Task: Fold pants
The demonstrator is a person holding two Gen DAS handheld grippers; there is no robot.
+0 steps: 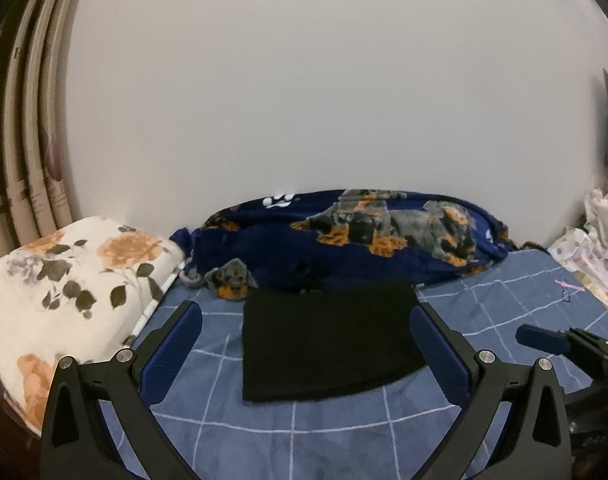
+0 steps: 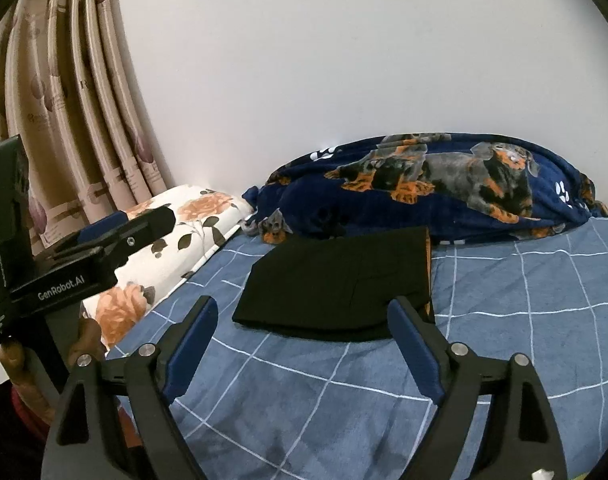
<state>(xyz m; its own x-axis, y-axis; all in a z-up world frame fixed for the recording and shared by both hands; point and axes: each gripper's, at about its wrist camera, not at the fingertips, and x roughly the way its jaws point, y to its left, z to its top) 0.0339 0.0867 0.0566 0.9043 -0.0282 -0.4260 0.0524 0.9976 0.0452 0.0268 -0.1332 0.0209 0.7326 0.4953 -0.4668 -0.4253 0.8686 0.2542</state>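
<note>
already folded into a compact black rectangle, the pants (image 1: 328, 340) lie flat on the blue checked sheet (image 1: 304, 432), far edge close to the dog-print blanket (image 1: 344, 236). both claws released and empty, left gripper (image 1: 306, 344) and right gripper (image 2: 302, 344) held near-side, clear of the cloth, probably so the fold stays undisturbed.

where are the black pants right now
The folded black pants lie flat on the blue checked bedsheet, centred in both wrist views, just in front of the navy dog-print blanket and right of the floral pillow.
</note>
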